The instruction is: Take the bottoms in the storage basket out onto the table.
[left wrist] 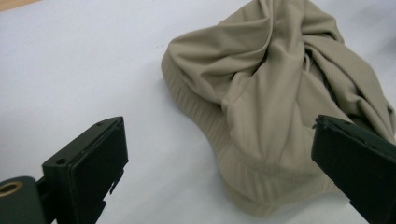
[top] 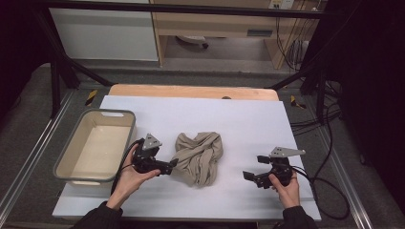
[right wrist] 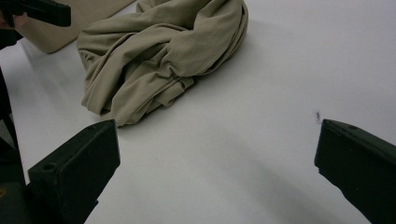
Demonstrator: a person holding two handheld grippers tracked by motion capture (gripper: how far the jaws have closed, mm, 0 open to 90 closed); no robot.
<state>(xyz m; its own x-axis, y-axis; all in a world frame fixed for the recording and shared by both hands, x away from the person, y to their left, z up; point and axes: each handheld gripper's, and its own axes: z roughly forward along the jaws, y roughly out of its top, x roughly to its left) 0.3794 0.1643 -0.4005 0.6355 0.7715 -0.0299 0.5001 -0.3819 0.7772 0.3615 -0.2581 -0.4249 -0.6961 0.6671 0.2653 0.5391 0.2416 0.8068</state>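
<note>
I see grey bin [top: 94, 145] at surface's [top: 248, 119] left edge, nothing inside. Crumpled beige cloth [top: 198, 156] lies mid-surface, outside bin. My left gripper [top: 173, 163] sits just beside cloth's left side, fingers spread wide, holding nothing. My right gripper [top: 254, 168] near right edge, fingers wide apart, empty.

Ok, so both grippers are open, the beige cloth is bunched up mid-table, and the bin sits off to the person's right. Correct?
Not quite: the bin sits at the person's left, beside the left gripper, as the high view shows. The rest holds: the left gripper and the right gripper are both open, and the beige cloth lies bunched mid-table between them.
</note>
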